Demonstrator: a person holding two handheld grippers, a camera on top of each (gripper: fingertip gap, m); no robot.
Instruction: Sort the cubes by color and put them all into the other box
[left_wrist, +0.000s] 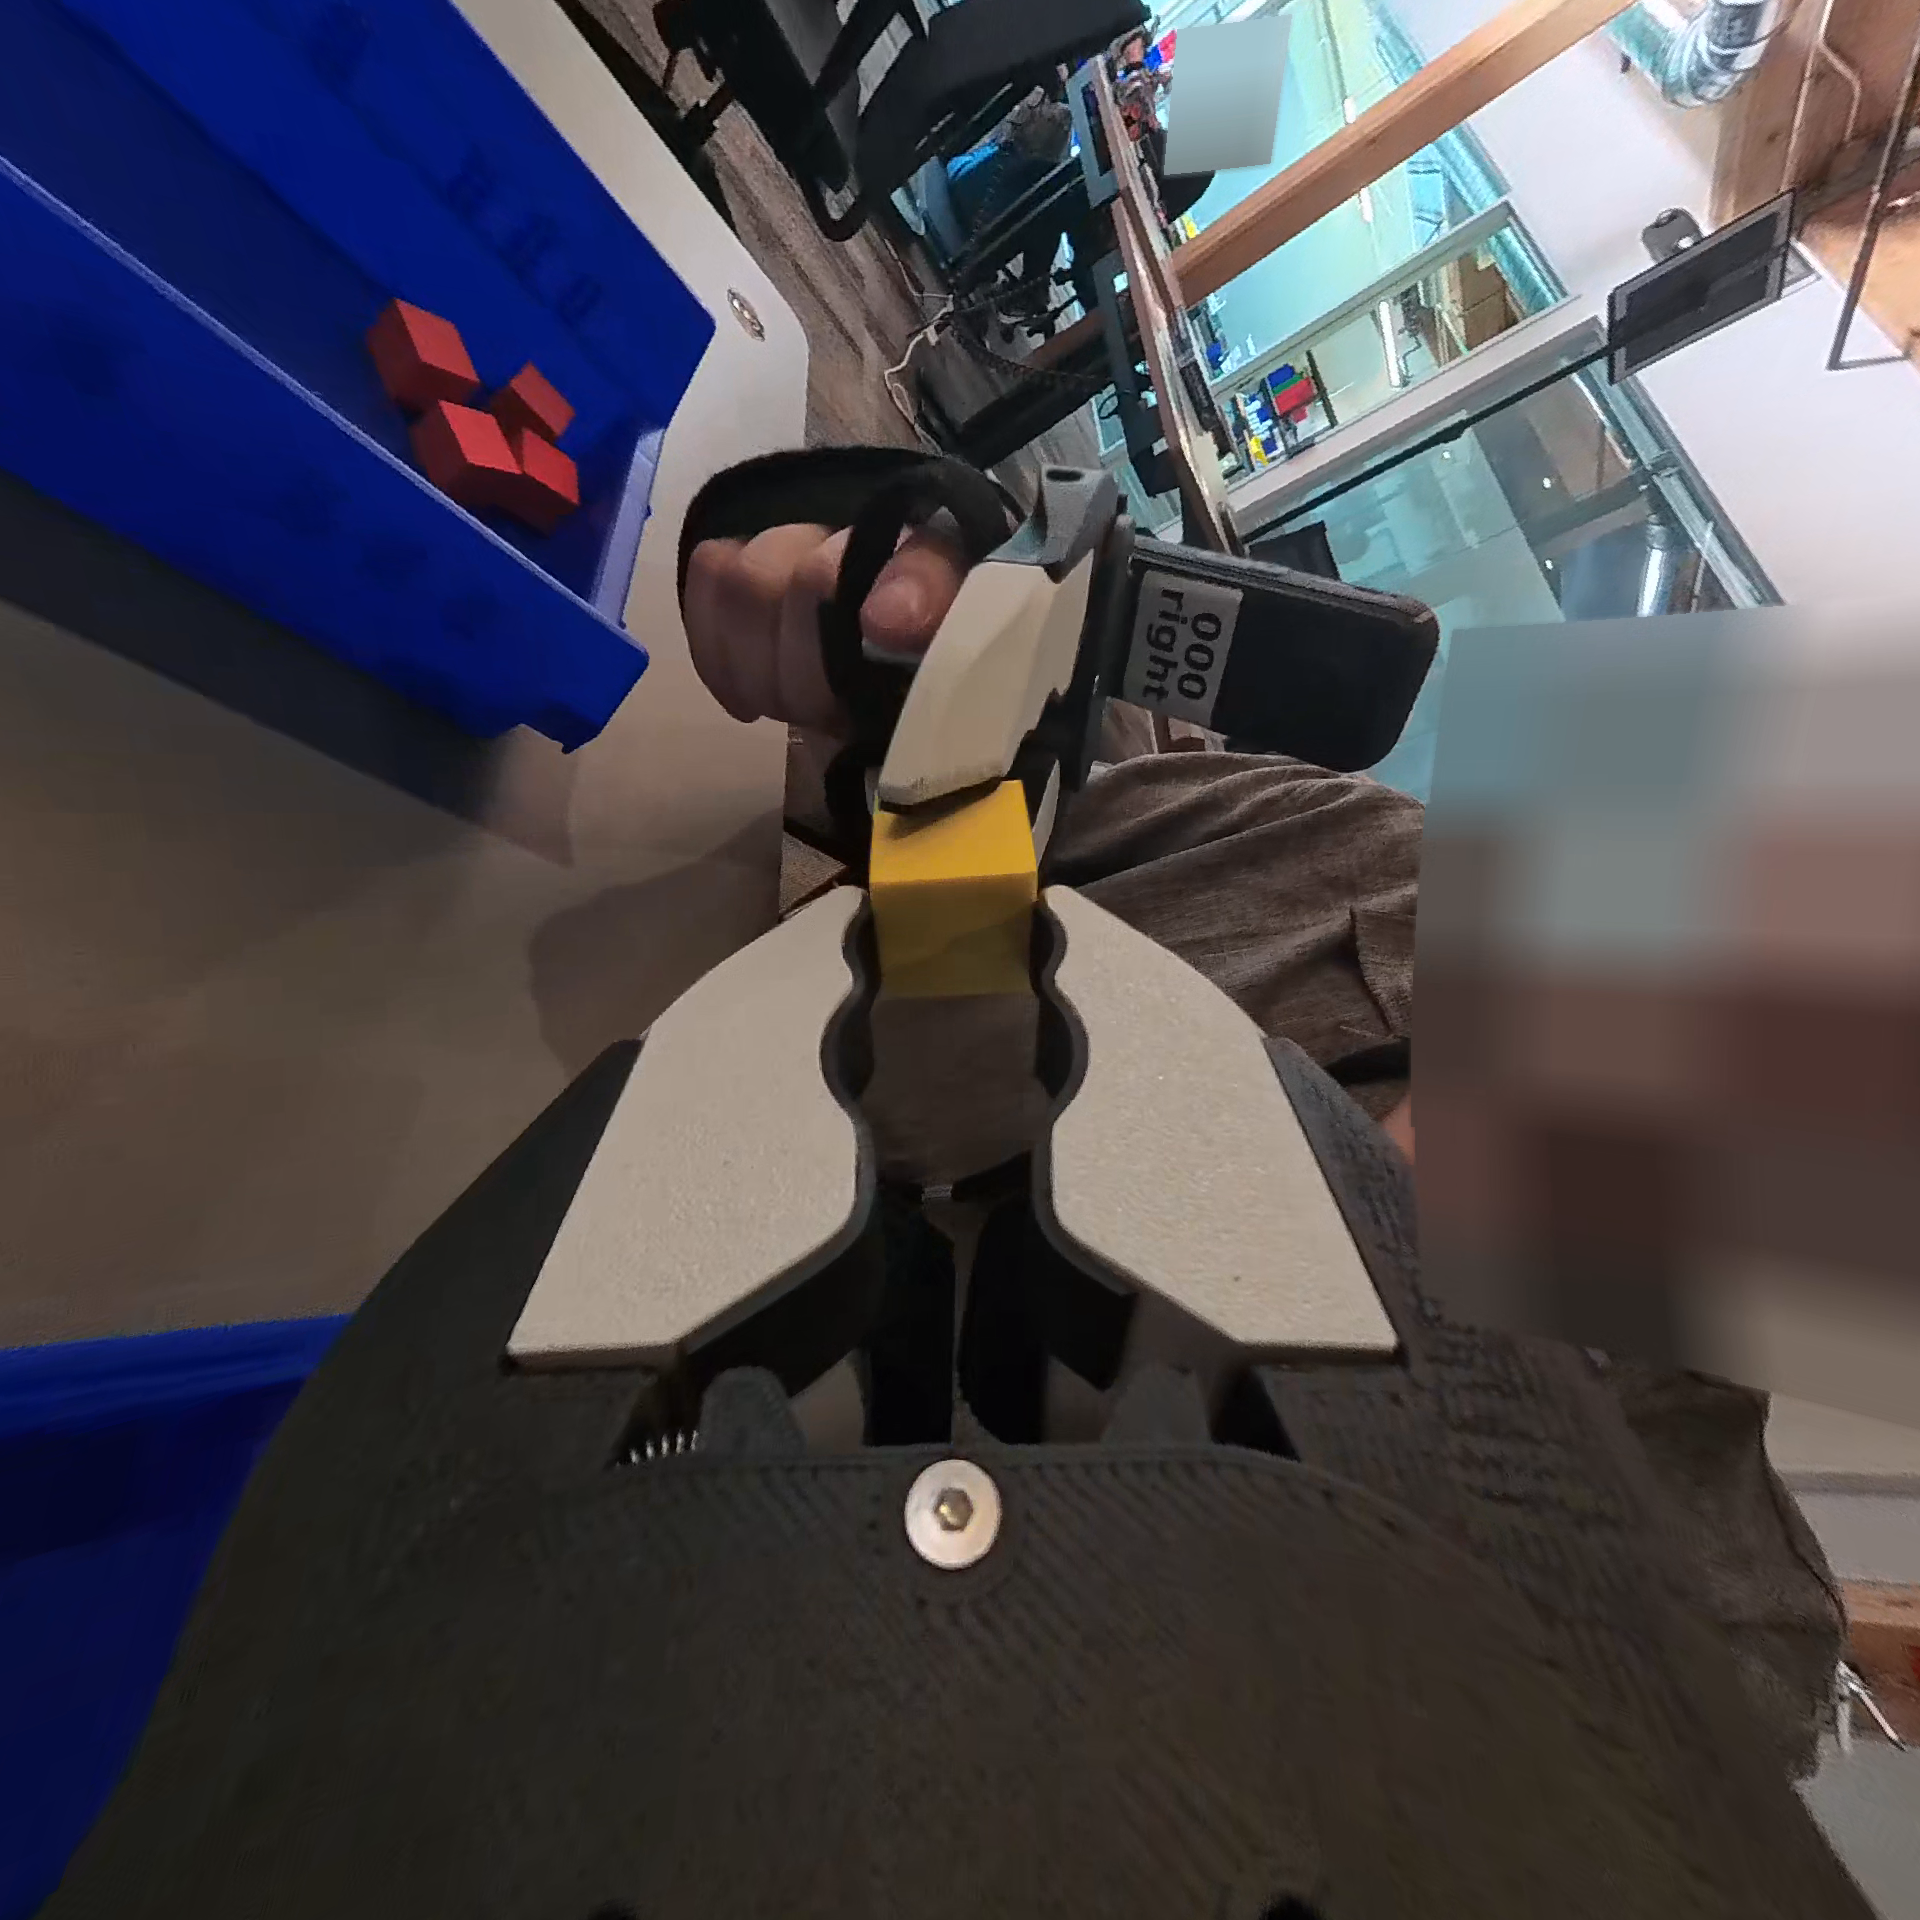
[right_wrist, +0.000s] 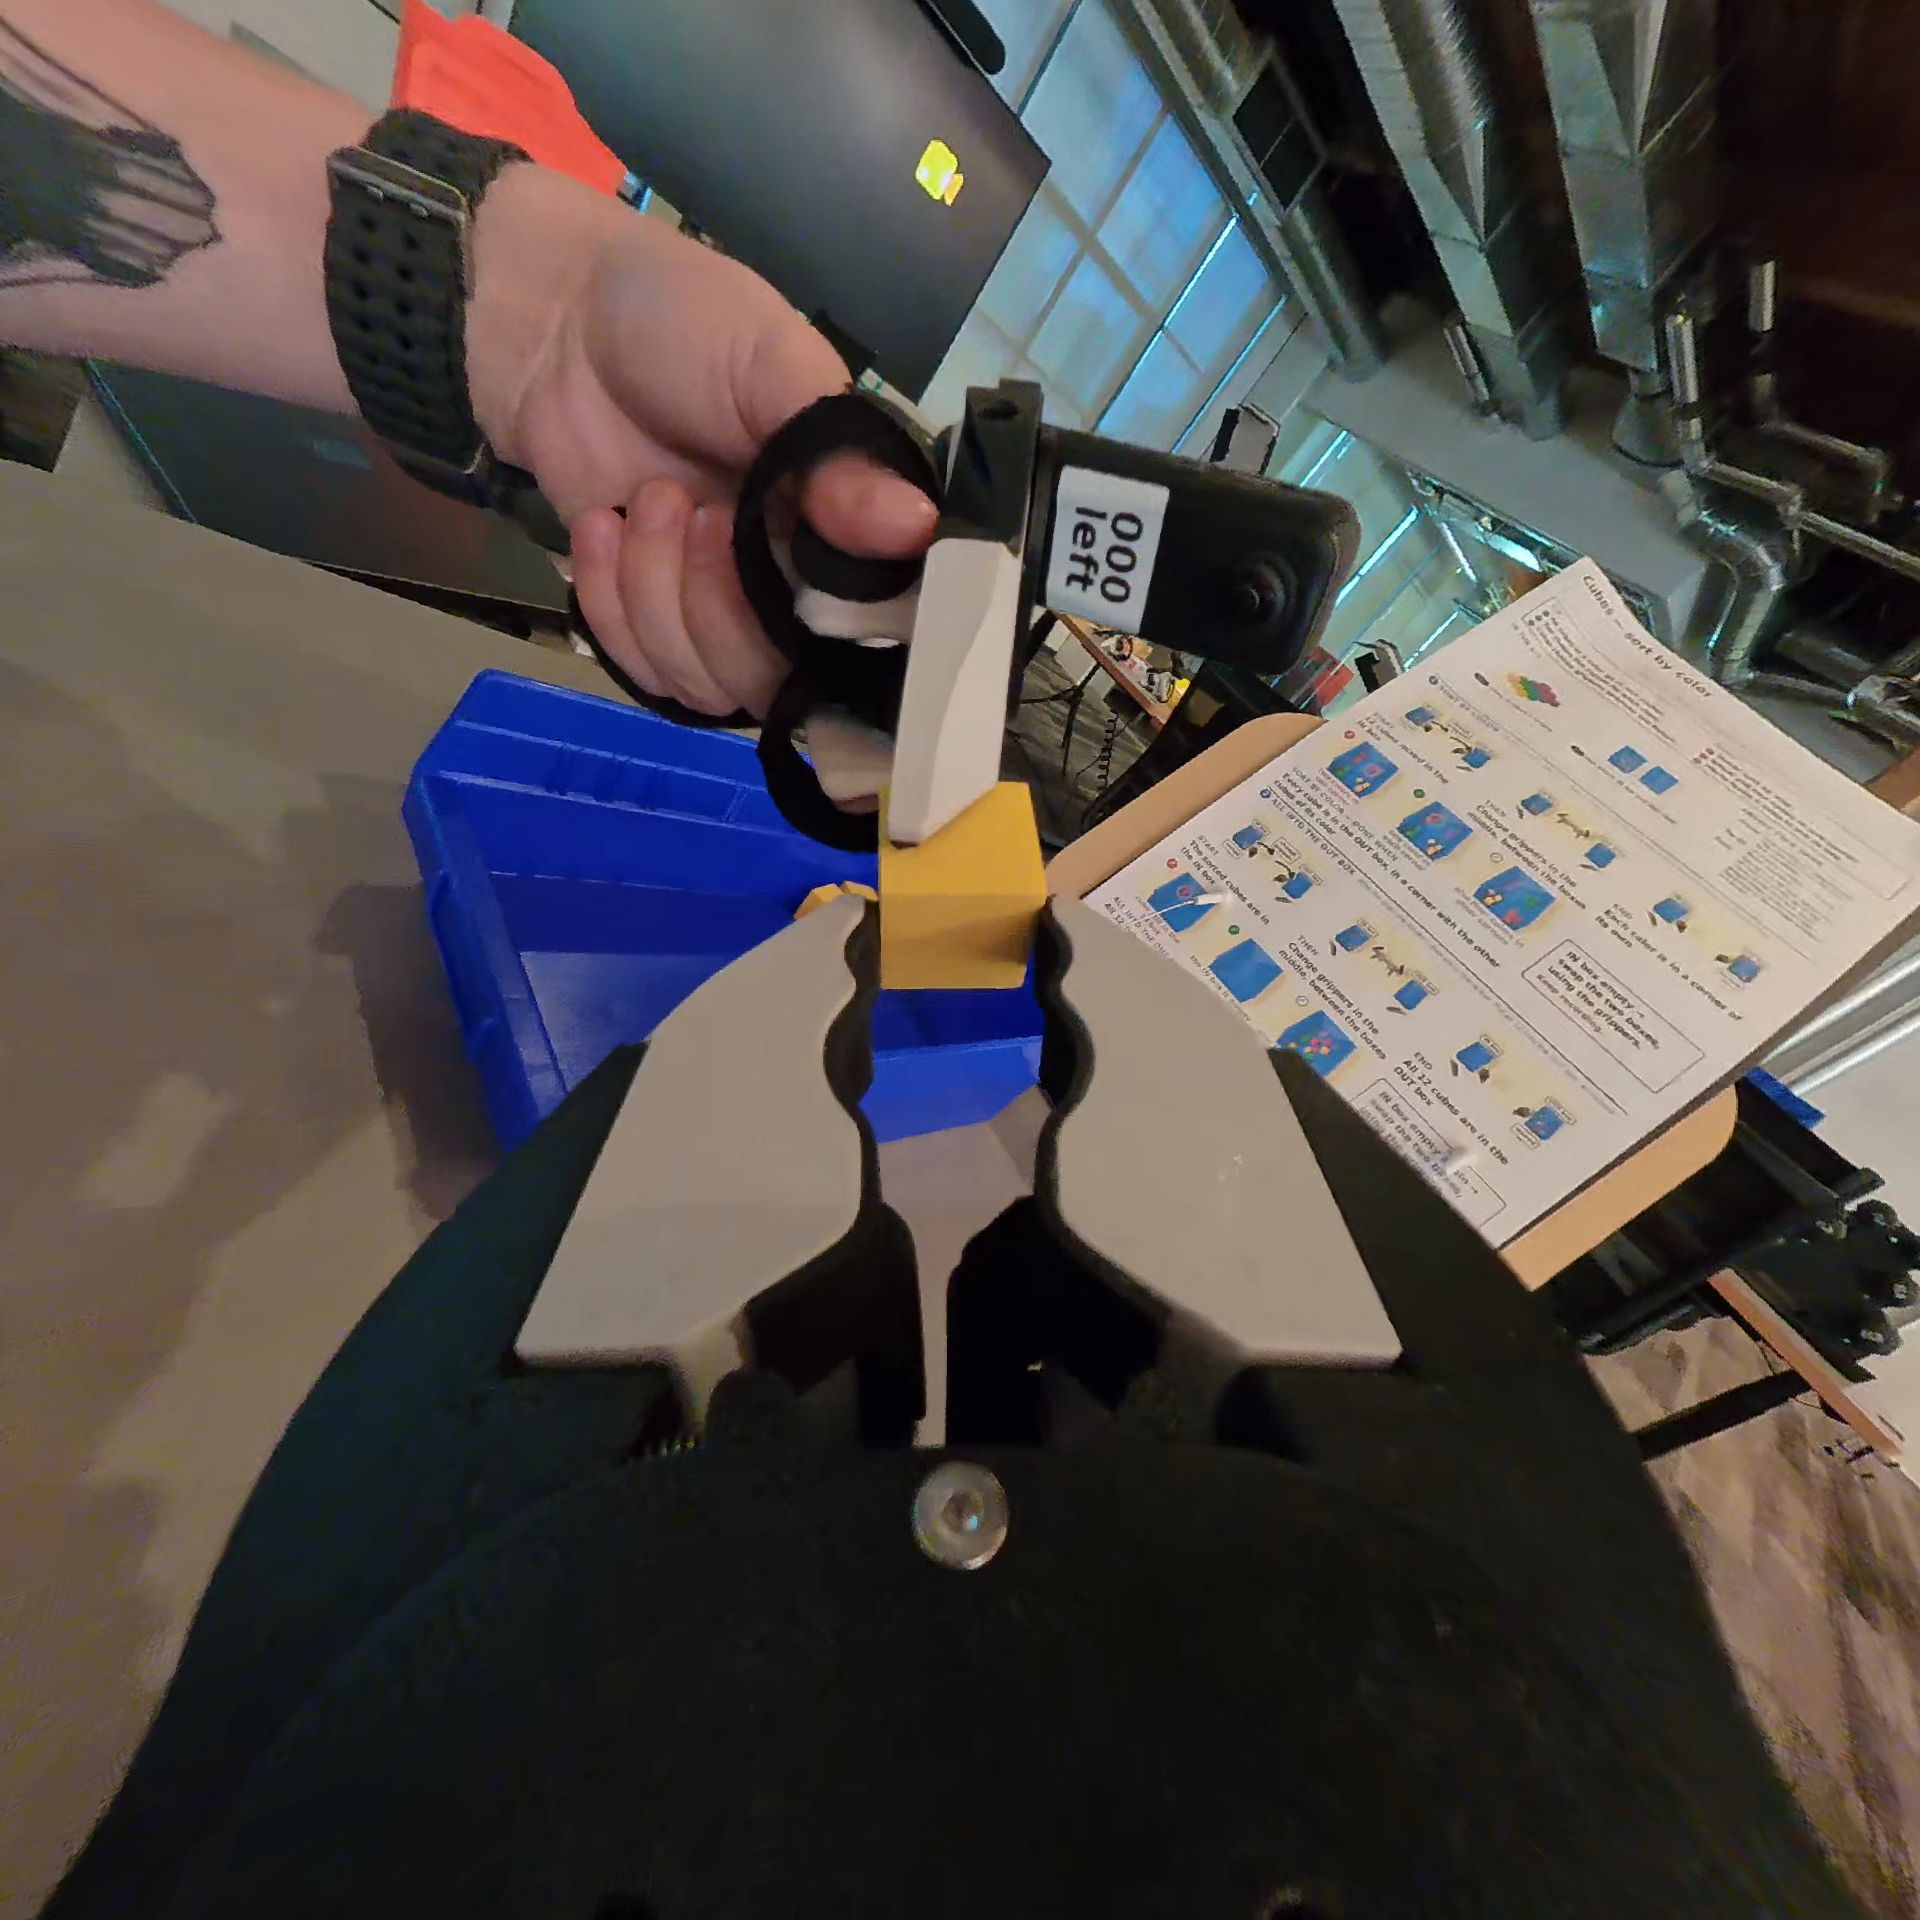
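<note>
Above the grey table (left_wrist: 260, 987), near a blue bin (left_wrist: 260, 520), the left gripper (left_wrist: 953, 920) and right gripper (right_wrist: 956, 930) both pinched one yellow cube (left_wrist: 951, 935) at their fingertips, on crossing faces.

A cube (left_wrist: 951, 914) sits between the fingertips of the left gripper (left_wrist: 951, 935) and the right gripper (right_wrist: 956, 935), which meet tip to tip above a table (left_wrist: 260, 1039). Four small blocks (left_wrist: 473, 426) lie inside a bin (left_wrist: 582, 644) left of them; a printed sheet (right_wrist: 1455, 935) lies right of another bin (right_wrist: 623, 935).
</note>
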